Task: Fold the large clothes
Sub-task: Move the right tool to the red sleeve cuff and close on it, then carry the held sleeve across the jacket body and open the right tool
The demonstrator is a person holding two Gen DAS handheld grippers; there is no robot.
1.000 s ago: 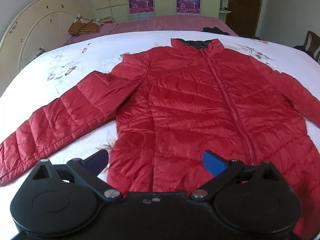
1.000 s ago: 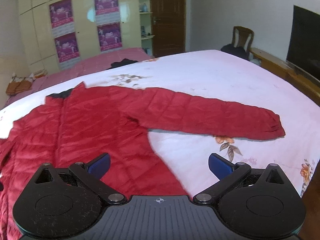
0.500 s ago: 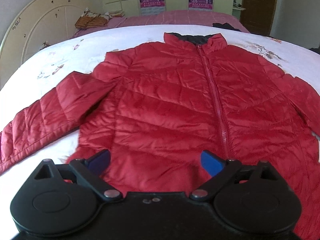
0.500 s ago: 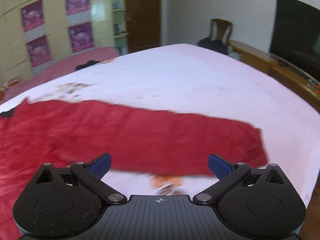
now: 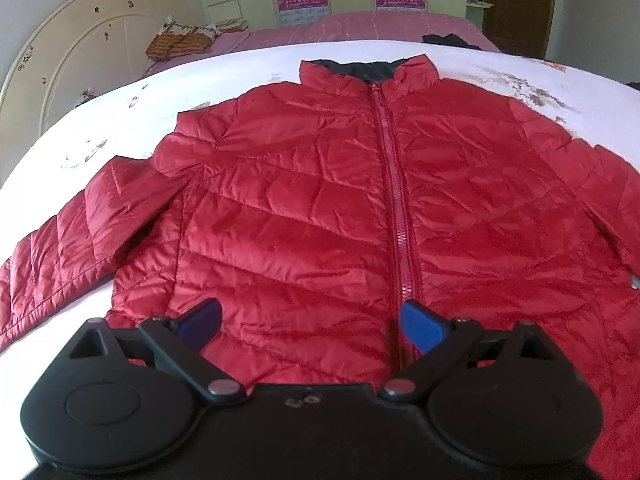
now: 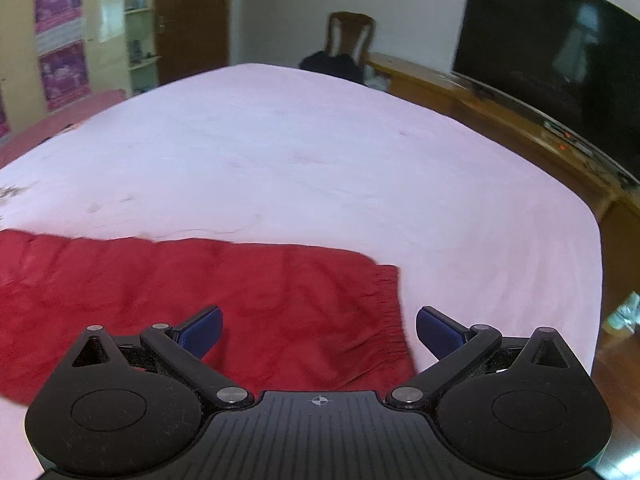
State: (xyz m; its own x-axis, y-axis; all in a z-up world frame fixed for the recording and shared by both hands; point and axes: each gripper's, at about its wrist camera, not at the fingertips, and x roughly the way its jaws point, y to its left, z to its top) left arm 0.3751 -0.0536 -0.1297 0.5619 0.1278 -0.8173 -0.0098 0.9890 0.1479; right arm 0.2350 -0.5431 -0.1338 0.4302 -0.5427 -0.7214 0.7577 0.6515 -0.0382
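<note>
A red quilted jacket [image 5: 320, 200] lies flat and zipped on the white bed [image 5: 120, 128], collar at the far side. Its left sleeve [image 5: 60, 248] stretches out toward the near left. My left gripper [image 5: 312, 322] hovers open over the jacket's hem, just left of the zipper [image 5: 400, 220], with nothing between its blue pads. In the right wrist view the jacket's right sleeve [image 6: 200, 300] lies across the sheet, its cuff [image 6: 394, 312] between the fingers. My right gripper [image 6: 318, 330] is open above that cuff, holding nothing.
A cream headboard [image 5: 72, 60] bounds the bed on the left. A pink bed [image 5: 360, 28] with folded cloth [image 5: 180, 40] lies beyond. On the right are a wooden bench [image 6: 500, 108], a dark TV [image 6: 560, 72] and a chair [image 6: 352, 44]. Bare sheet [image 6: 320, 160] spreads past the sleeve.
My left gripper has moved right and in over the jacket's body toward the zipper. My right gripper has swung right along the sleeve and closer, so the cuff now sits between its fingers.
</note>
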